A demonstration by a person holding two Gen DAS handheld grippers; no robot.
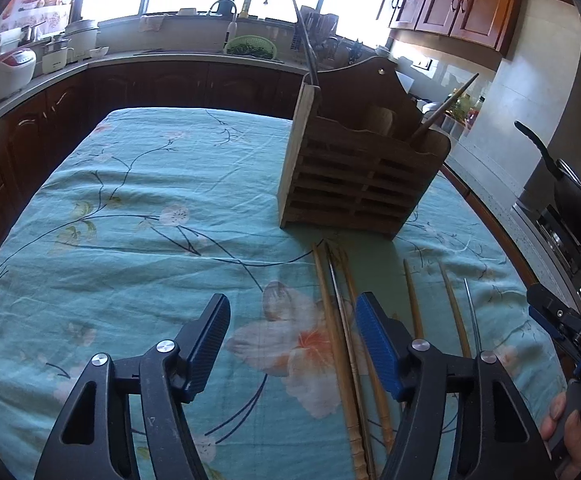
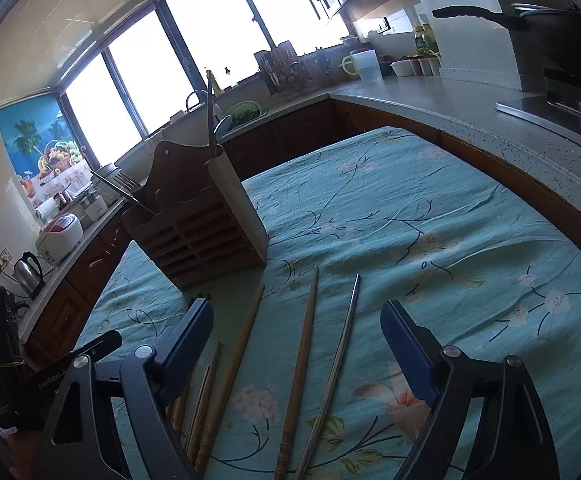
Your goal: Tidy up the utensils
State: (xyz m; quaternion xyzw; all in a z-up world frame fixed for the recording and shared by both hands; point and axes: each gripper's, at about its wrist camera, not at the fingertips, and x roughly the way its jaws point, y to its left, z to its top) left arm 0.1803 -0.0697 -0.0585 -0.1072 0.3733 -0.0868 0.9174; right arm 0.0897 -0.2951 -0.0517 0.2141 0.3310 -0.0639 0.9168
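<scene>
Loose wooden chopsticks and one slim metal chopstick lie side by side on the teal floral cloth covering the bench, just in front of the slatted brown wooden utensil holder. Left gripper: fingers spread wide, holding nothing. Right gripper: fingers wide apart above the chopsticks, empty. Several utensils stand upright in the holder.

Big bright windows let in lots of light. Brown wooden cupboards hang high up. A gray counter runs along the wall.
</scene>
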